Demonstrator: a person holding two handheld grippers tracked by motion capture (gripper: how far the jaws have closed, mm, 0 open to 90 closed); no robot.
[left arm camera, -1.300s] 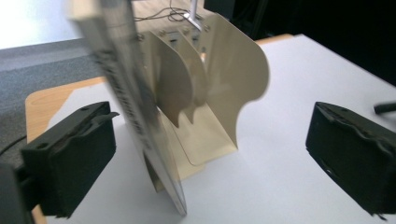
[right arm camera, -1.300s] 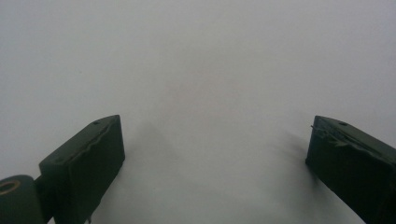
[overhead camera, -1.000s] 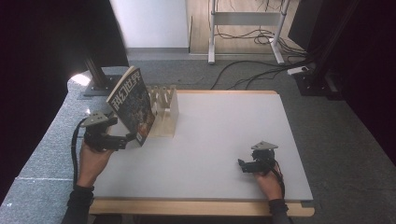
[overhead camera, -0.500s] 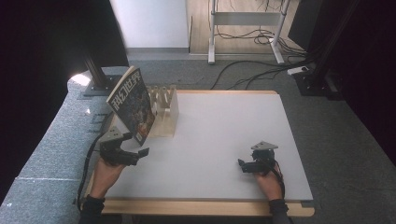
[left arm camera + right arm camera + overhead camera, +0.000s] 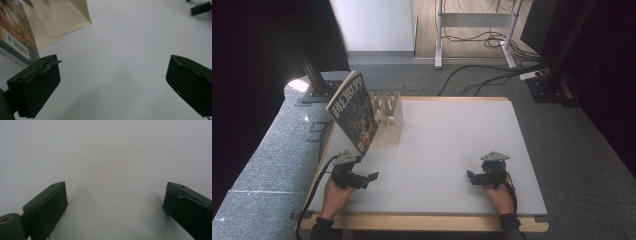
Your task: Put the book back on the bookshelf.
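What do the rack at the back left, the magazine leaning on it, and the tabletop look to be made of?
The rack looks like pale, matte unfinished wood or plywood with upright dividers, though the left gripper view leaves plastic possible. The magazine is glossy printed paper, with a colour cover and a barcode. The tabletop seems a smooth matte white laminate sheet with a light wooden edge.

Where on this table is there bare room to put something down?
The white table is bare between the left gripper and right gripper, and across its far right half. It is crowded at the far left corner, where the magazine leans on the wooden rack.
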